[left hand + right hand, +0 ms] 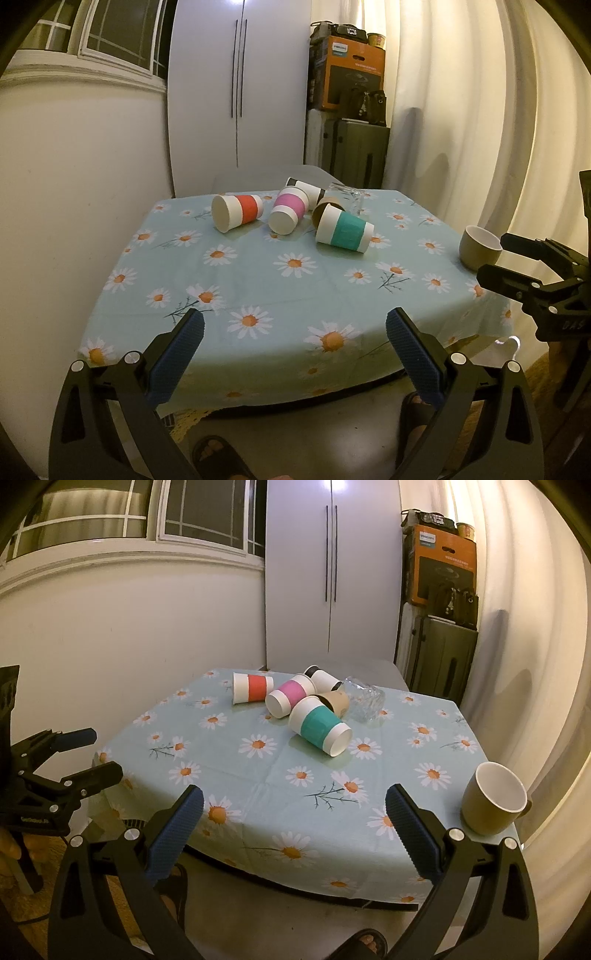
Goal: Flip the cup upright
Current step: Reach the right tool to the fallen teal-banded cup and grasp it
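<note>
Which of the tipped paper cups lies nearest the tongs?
The white paper cup with the teal sleeve: it lies on its side at the front of the cluster, ahead of the pink-sleeved cup and red-sleeved cup.

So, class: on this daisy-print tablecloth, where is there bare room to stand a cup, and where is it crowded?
Free: the wide near stretch of the daisy-print tablecloth, between the teal-banded paper cup and the near edge, left of the upright olive mug. Crowded: the far middle, where the red-banded cup, pink-banded cup, brown cup and tipped clear glass cluster.
</note>
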Available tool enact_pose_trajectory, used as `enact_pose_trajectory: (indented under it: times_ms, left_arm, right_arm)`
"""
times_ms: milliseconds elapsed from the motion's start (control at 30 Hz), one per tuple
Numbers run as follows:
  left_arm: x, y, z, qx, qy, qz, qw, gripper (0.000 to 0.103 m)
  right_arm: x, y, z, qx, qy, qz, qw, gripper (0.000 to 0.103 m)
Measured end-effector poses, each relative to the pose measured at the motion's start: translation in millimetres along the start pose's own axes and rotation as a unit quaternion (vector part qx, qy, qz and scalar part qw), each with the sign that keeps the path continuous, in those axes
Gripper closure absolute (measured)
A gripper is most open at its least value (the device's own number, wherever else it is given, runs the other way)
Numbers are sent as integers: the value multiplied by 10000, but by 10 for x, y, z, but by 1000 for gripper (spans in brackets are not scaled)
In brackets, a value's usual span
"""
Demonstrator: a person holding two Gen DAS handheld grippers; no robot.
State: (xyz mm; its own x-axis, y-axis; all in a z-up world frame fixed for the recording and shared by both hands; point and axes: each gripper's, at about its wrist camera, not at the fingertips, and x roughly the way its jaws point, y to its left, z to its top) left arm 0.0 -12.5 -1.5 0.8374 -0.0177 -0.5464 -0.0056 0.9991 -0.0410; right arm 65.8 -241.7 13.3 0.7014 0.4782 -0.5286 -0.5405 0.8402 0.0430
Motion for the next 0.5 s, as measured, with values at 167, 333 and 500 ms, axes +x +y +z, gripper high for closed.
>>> enact_pose_trajectory:
  times_ms: [167,333,500]
  left_arm:
    - [37,-1,15,3,49,-2,10000,7]
    - [138,5,120,82,91,30,9999,7]
    - [334,69,285,62,220,-109,9997,7]
  right_arm:
    - [79,0,40,-9,85,44,10000,5]
    - [297,-86,233,-148,233,145,9995,5]
    - [742,-176,584,-531,542,341,9965,5]
